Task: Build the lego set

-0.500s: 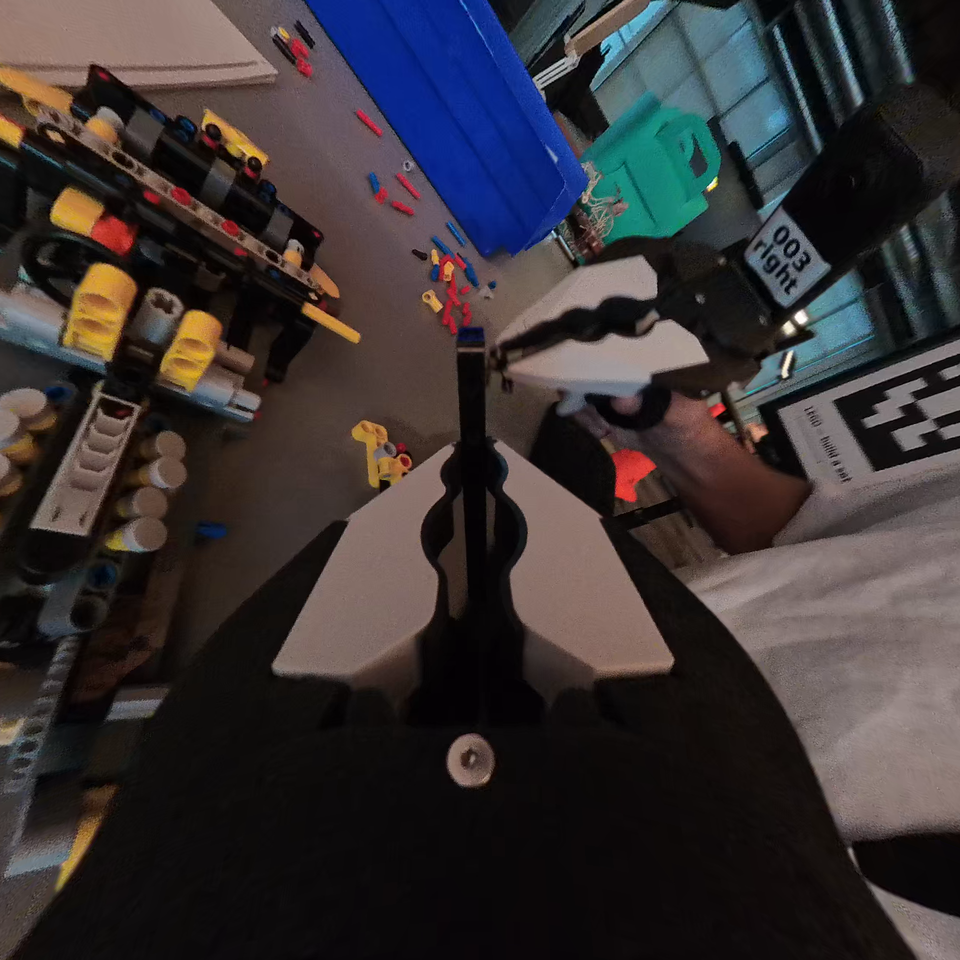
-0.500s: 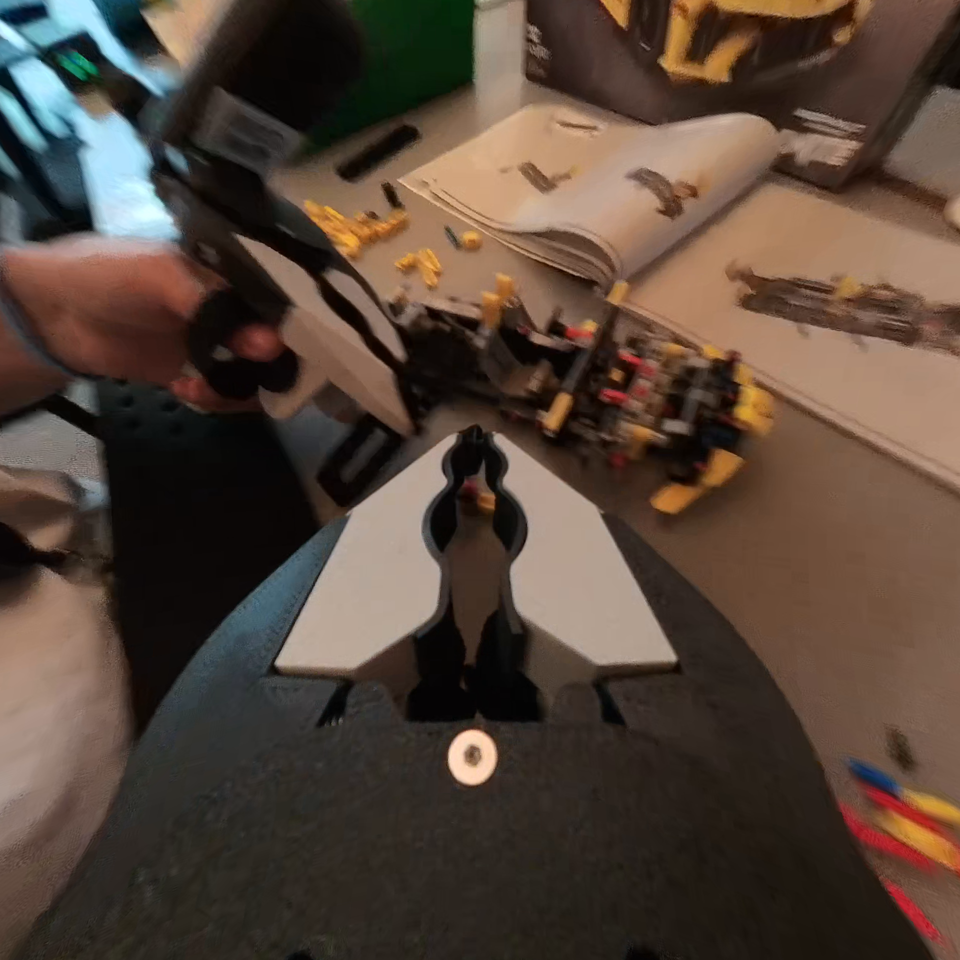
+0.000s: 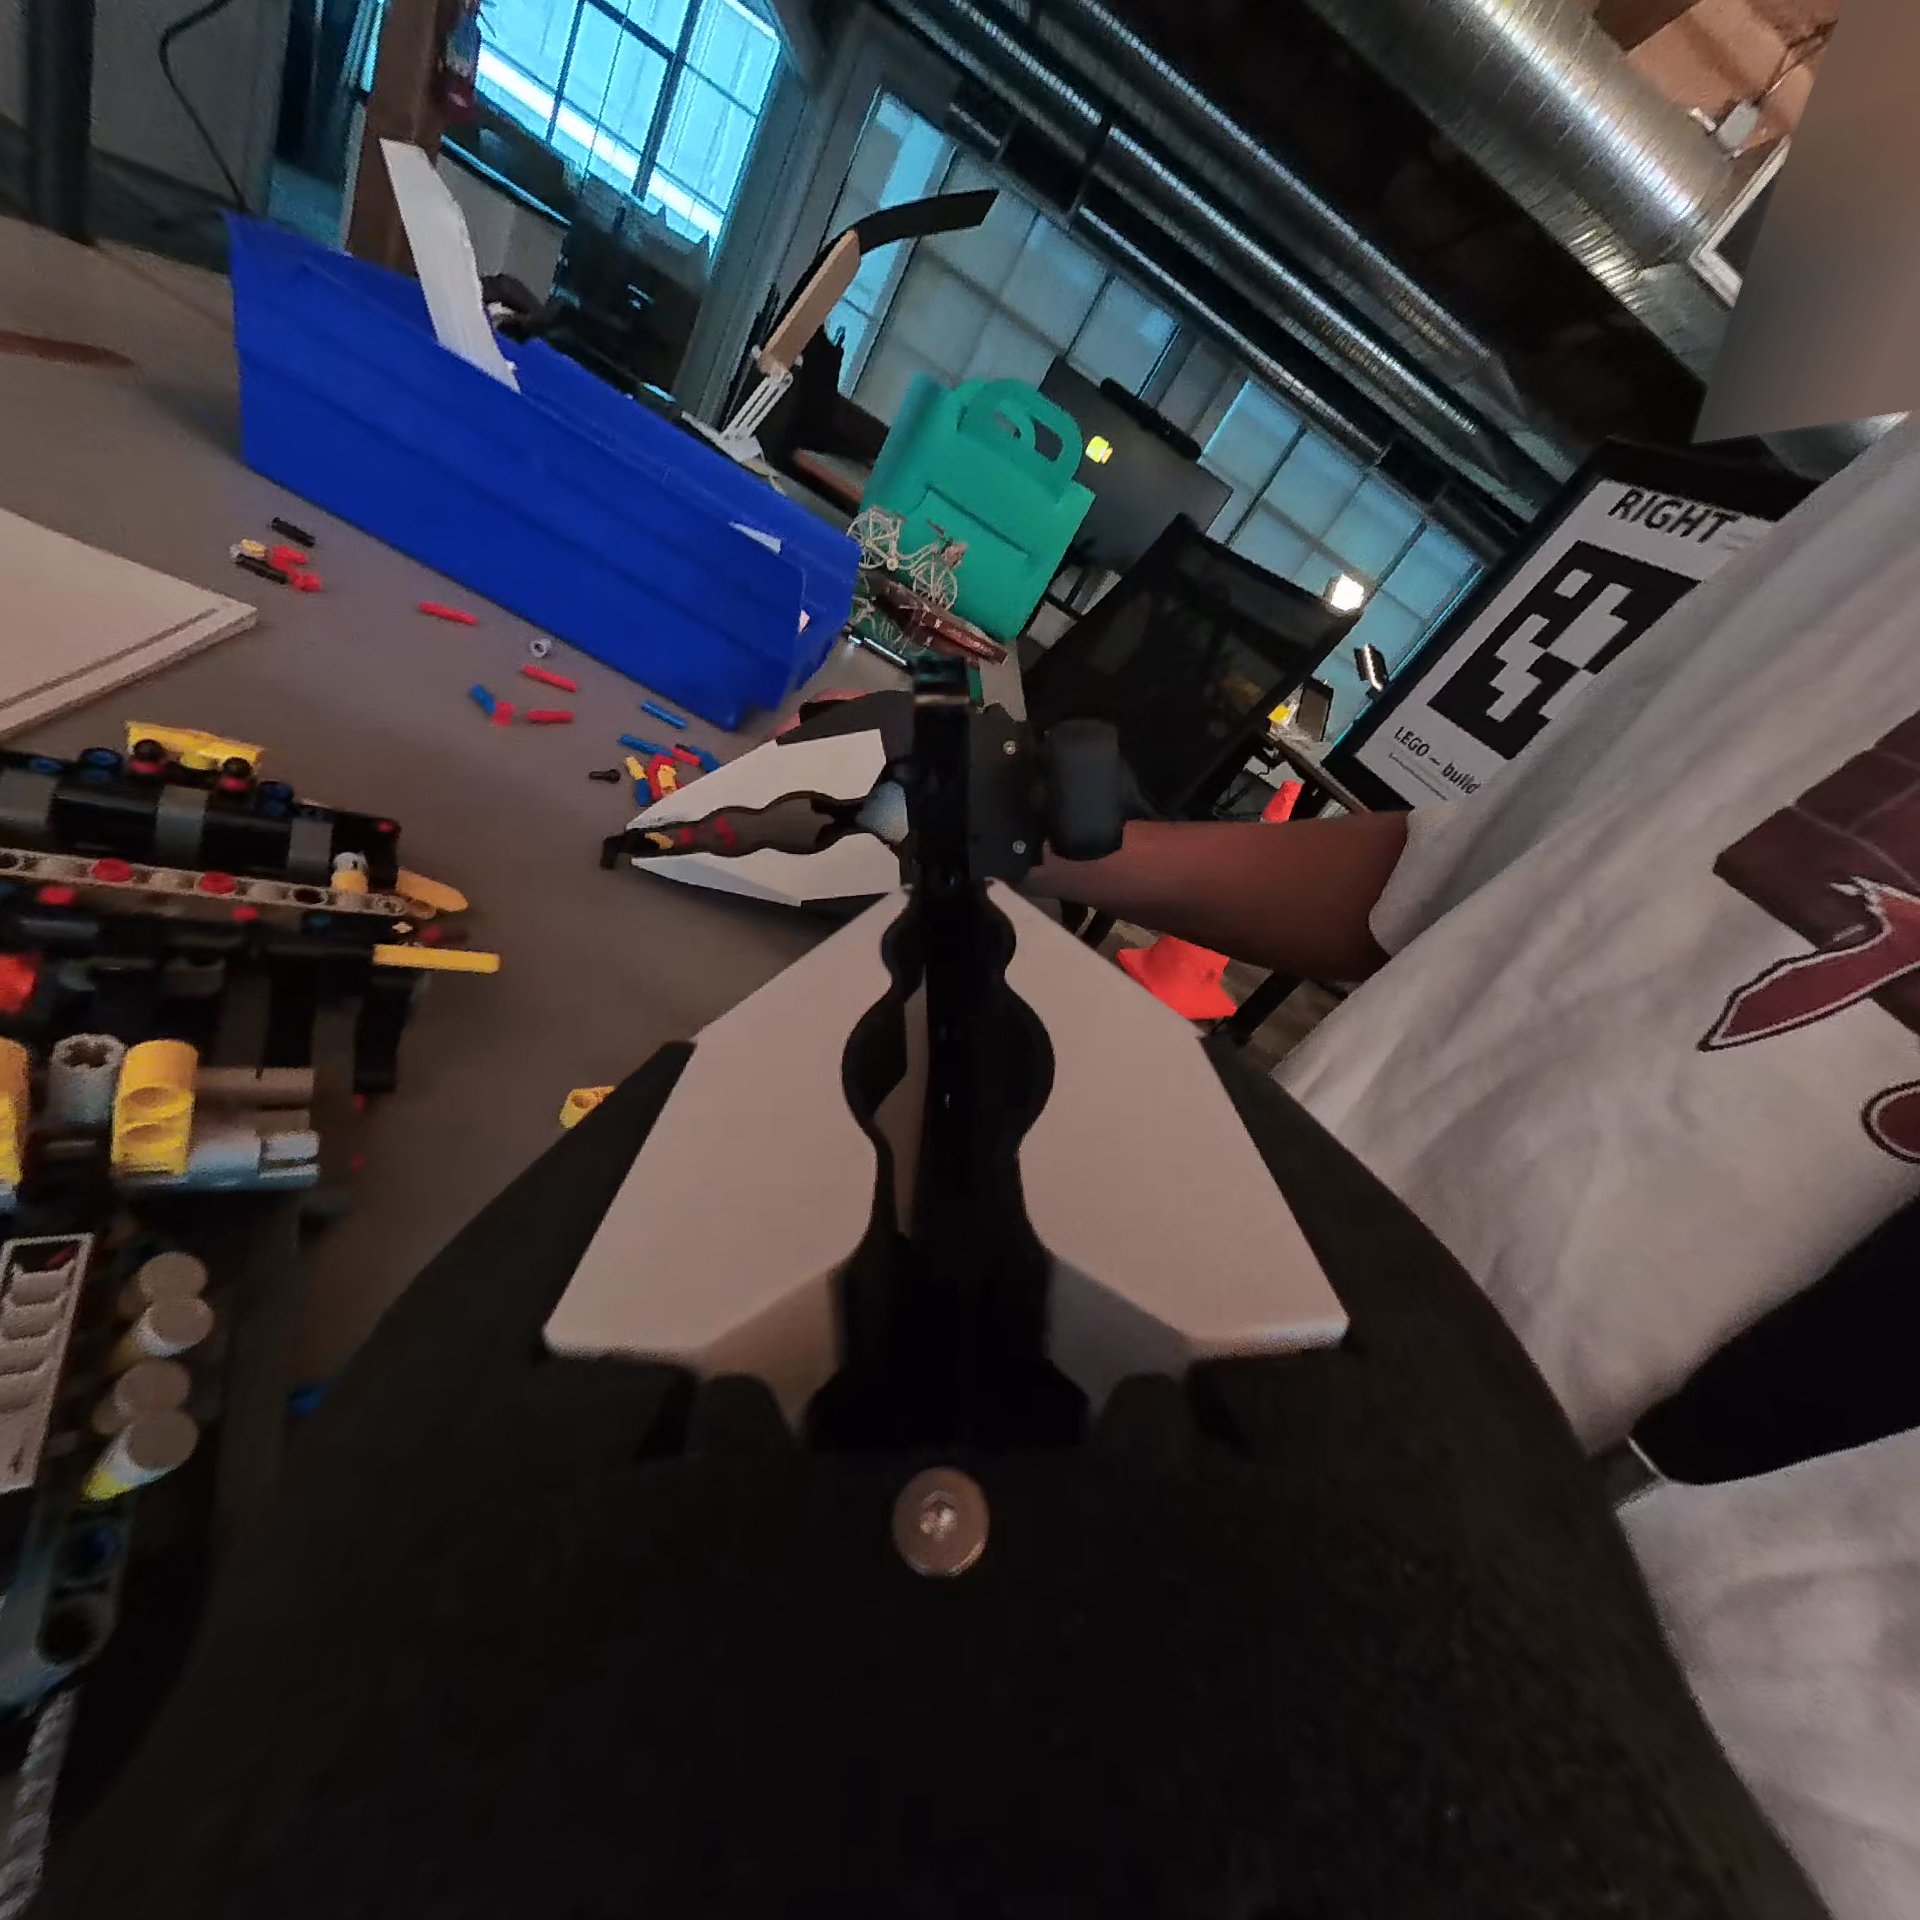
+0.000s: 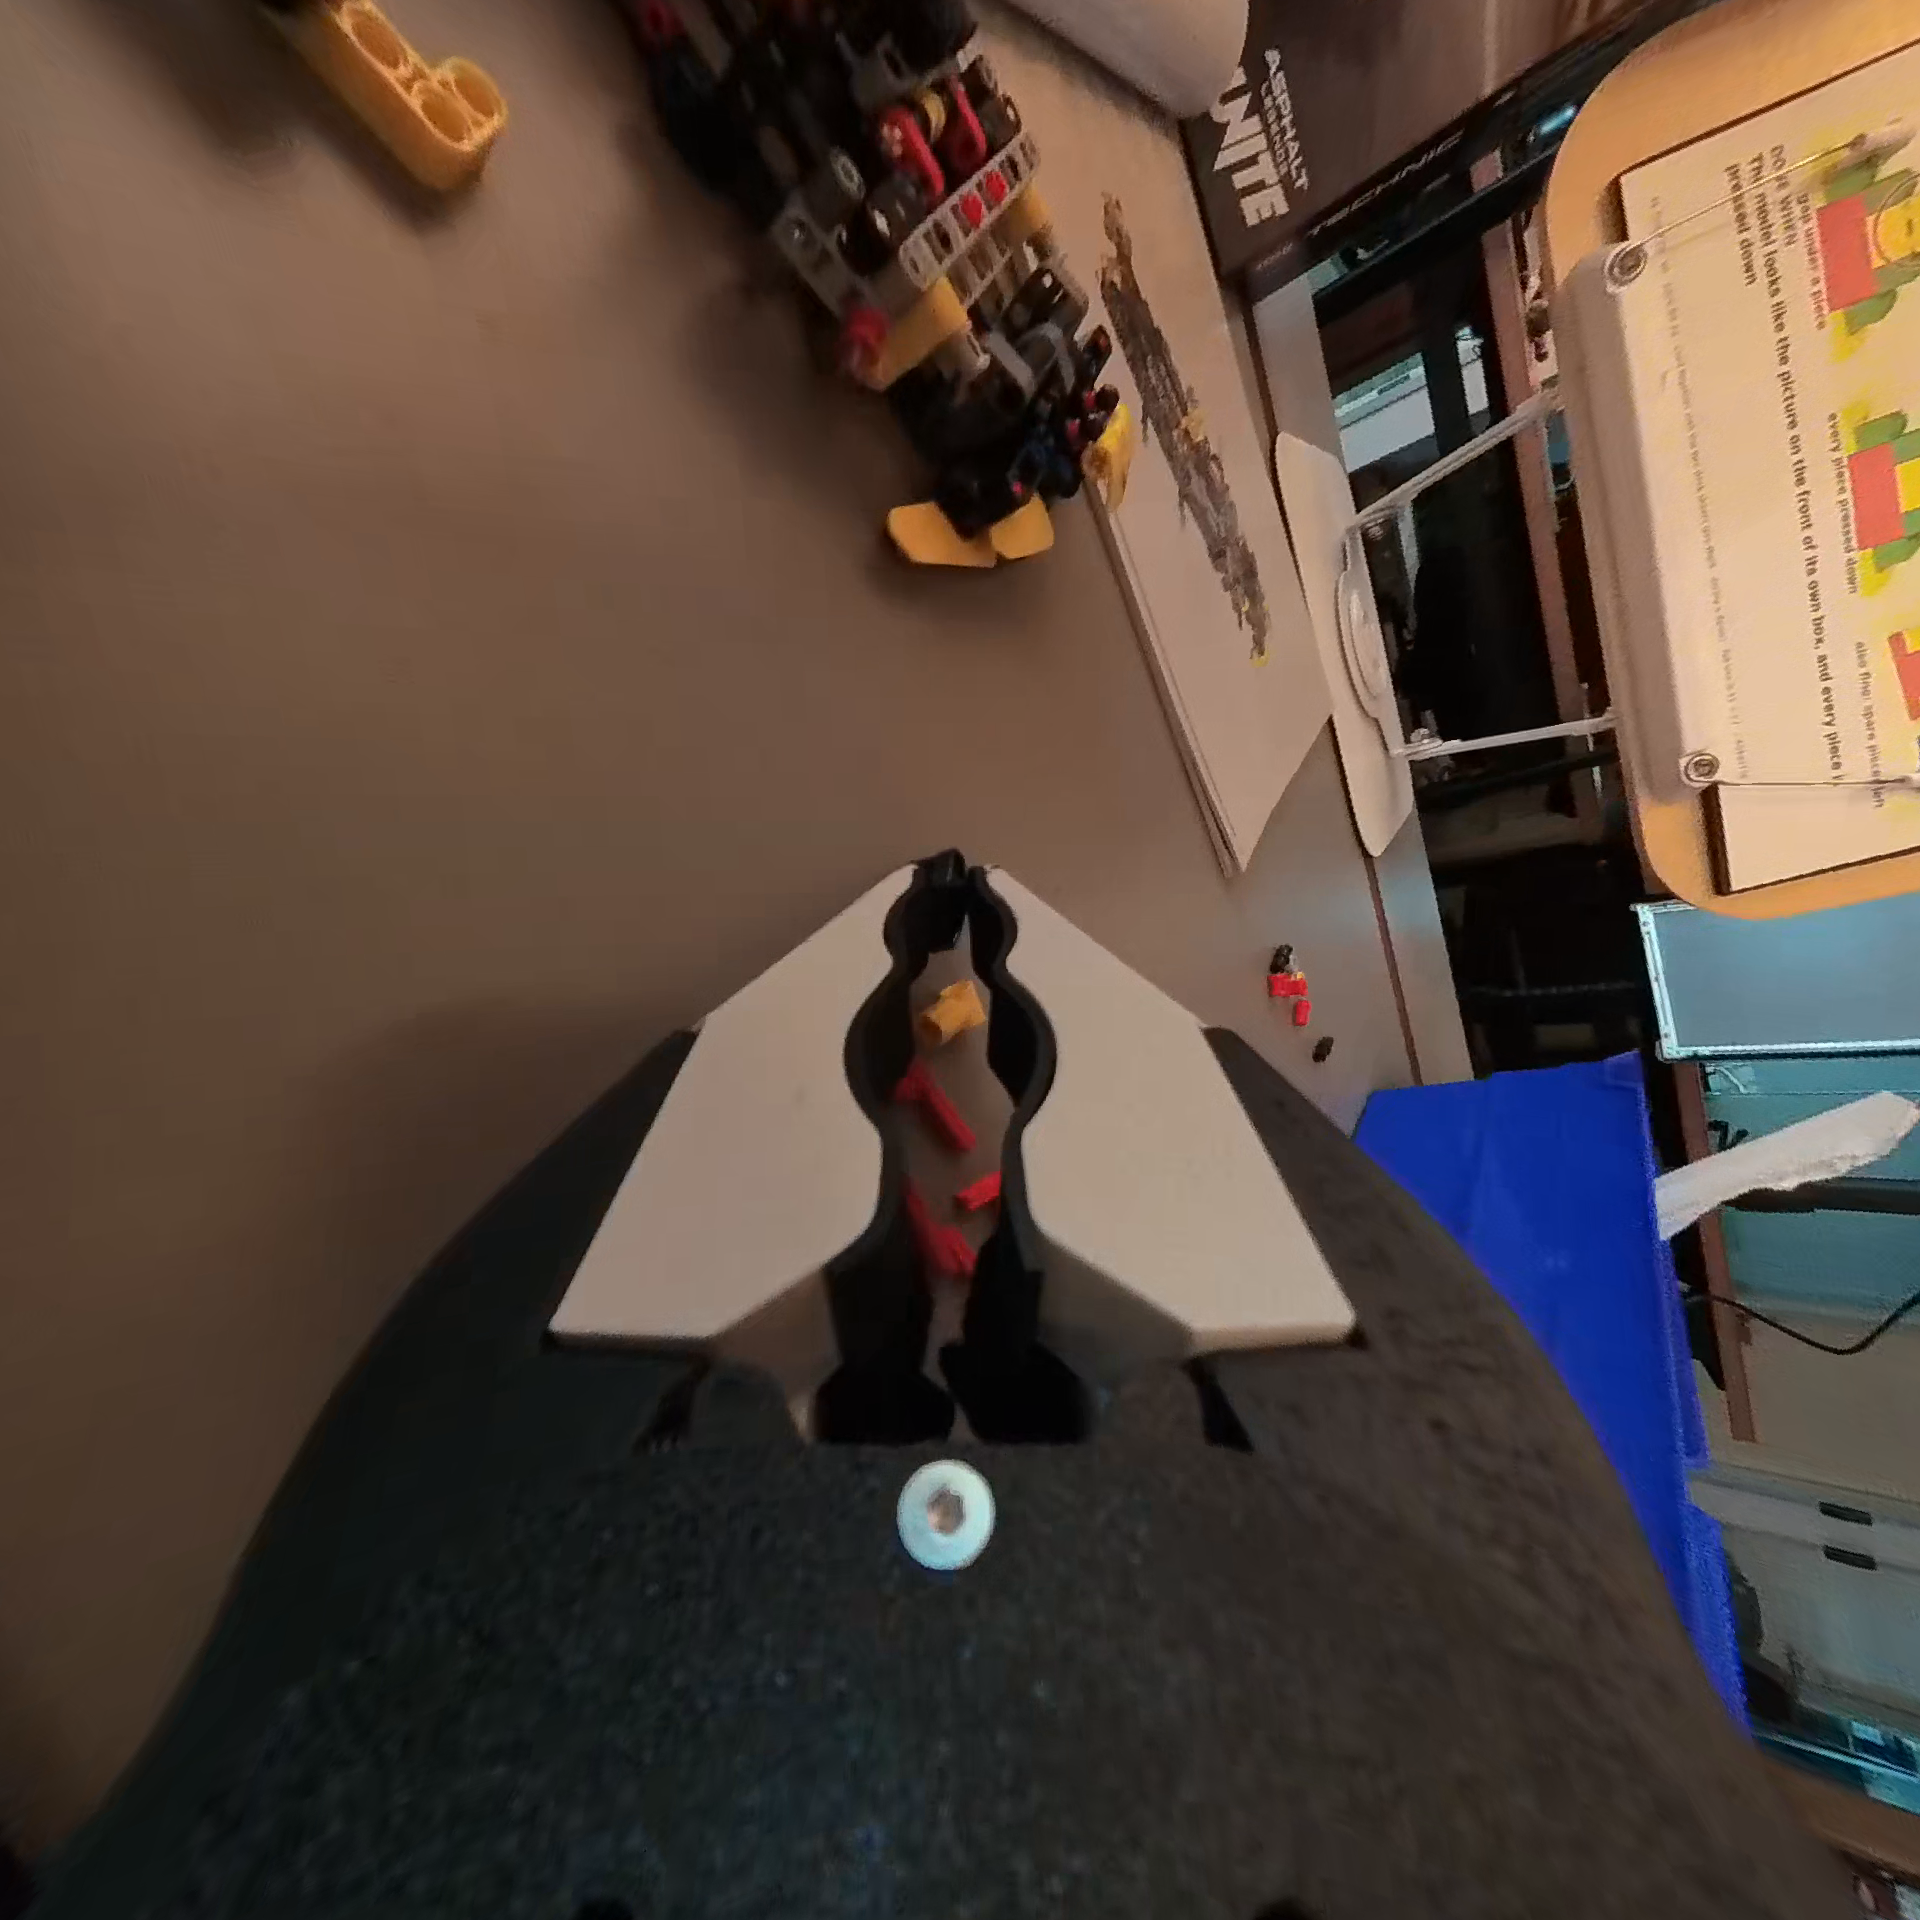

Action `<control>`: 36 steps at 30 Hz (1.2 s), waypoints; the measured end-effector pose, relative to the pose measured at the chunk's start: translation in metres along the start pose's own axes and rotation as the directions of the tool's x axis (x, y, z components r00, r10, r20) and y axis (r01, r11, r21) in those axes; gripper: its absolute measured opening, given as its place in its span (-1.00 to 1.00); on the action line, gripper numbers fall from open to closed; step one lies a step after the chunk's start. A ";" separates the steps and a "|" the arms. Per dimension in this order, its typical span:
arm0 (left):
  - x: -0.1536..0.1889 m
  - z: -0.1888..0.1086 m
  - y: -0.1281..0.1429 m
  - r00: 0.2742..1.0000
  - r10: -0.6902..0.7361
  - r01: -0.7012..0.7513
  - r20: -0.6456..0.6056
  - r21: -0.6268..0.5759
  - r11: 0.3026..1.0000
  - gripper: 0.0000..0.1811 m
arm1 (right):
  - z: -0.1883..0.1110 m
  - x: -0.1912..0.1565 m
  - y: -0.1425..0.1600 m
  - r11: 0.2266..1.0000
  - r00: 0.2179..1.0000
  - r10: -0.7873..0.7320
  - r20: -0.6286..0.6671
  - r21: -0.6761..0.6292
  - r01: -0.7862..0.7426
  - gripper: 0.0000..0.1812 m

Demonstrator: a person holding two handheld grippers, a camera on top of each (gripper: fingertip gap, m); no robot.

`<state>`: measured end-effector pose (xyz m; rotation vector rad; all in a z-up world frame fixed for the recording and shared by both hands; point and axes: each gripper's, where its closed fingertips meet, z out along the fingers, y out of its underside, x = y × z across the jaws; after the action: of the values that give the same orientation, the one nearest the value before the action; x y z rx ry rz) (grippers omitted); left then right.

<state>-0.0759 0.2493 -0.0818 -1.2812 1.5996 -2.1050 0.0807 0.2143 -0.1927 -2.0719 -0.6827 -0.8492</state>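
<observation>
My left gripper [image 3: 940,909] is shut on a long black beam [image 3: 938,790] that sticks out forward, with a small blue pin at its far tip. The partly built black and yellow model [image 3: 208,862] lies to its left; it also shows in the right wrist view [image 4: 935,260]. My right gripper [image 4: 943,873] is low over the table, shut, with a small black pin [image 4: 945,860] at its tips. In the left wrist view it [image 3: 623,850] sits beside the loose red, blue and yellow pins [image 3: 655,774].
A blue bin [image 3: 520,499] stands behind the pins, also in the right wrist view [image 4: 1507,1247]. The instruction booklet [image 4: 1195,582] and the set's box [image 4: 1299,156] lie past the model. A yellow beam [image 4: 405,94] lies apart. A person's white shirt [image 3: 1558,1039] fills the right. Tip to tip, the grippers are about 20 cm apart.
My right gripper has left the tip of the black beam and dropped to the table by the loose pins. My left gripper has tilted upward, still holding the beam.
</observation>
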 end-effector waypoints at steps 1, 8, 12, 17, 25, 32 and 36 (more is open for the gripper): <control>0.000 0.000 0.000 1.000 -0.003 0.003 -0.003 0.003 1.000 -0.90 | 0.000 0.000 0.000 1.000 1.000 0.010 0.001 0.002 -0.010 -0.93; 0.000 0.002 0.001 1.000 -0.001 0.001 -0.007 -0.002 1.000 -0.90 | -0.001 -0.003 -0.003 0.999 0.999 0.042 0.020 0.015 -0.042 -0.92; 0.000 0.002 0.000 1.000 -0.006 0.006 -0.008 0.004 1.000 -0.90 | -0.002 -0.005 -0.004 0.999 1.000 0.030 0.006 0.012 -0.030 -0.92; -0.001 0.001 0.001 1.000 -0.003 0.003 -0.003 0.004 1.000 -0.90 | -0.004 -0.009 -0.006 1.000 1.000 -0.004 0.017 0.014 0.004 -0.87; 0.001 0.001 0.001 1.000 0.001 -0.001 -0.007 0.003 1.000 -0.90 | -0.007 -0.011 -0.011 0.996 0.995 0.082 0.053 0.028 -0.084 -0.81; 0.002 0.001 0.002 1.000 0.001 -0.001 -0.013 0.000 1.000 -0.90 | -0.012 -0.001 -0.019 0.952 0.940 0.294 0.171 0.036 -0.304 -0.80; 0.002 0.001 0.002 1.000 -0.003 0.003 -0.018 -0.002 1.000 -0.90 | -0.016 0.007 -0.019 0.902 0.842 0.415 0.345 -0.033 -0.430 -0.86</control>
<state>-0.0772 0.2461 -0.0825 -1.2694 1.6076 -2.1228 0.0669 0.2131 -0.1716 -2.2333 -0.3858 -0.2164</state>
